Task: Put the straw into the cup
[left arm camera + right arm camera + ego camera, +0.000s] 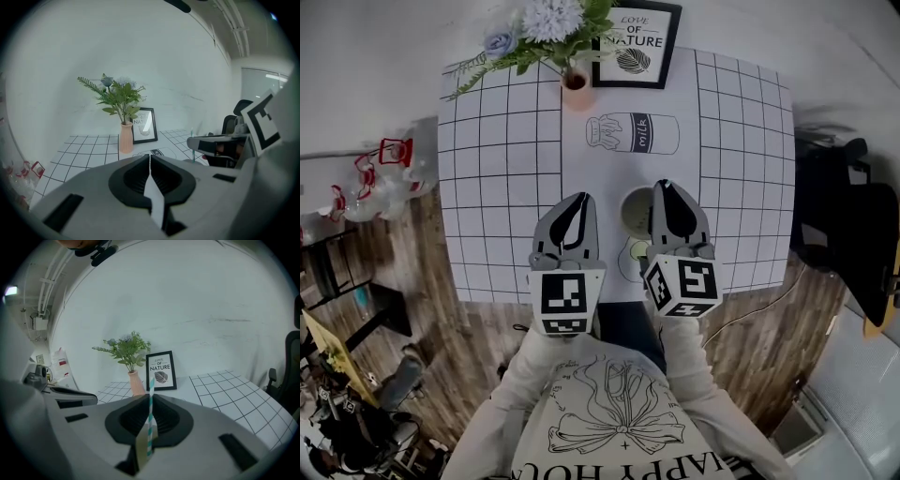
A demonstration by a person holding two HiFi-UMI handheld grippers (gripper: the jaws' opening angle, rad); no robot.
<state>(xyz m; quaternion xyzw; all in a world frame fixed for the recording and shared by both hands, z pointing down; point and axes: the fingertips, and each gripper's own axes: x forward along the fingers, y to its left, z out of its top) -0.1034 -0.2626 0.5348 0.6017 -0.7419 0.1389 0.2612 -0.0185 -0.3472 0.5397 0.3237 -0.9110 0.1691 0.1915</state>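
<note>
A pale cup [633, 212] stands near the front edge of the grid-patterned table [497, 178], partly hidden behind my right gripper [665, 187]. That gripper is shut on a teal-and-white striped straw [150, 414], which stands upright between the jaws in the right gripper view [150, 397]. In the head view the straw is hidden. My left gripper [579, 198] hovers just left of the cup, shut with nothing in it [149, 157]. From the left gripper view, the right gripper [213, 143] shows at the right with the straw's tip [191, 140] above it.
A pink vase of flowers [576, 92] and a framed print [636, 42] stand at the table's far edge. A milk bottle drawing [633, 132] lies on the cloth. A black chair [848, 234] stands right of the table.
</note>
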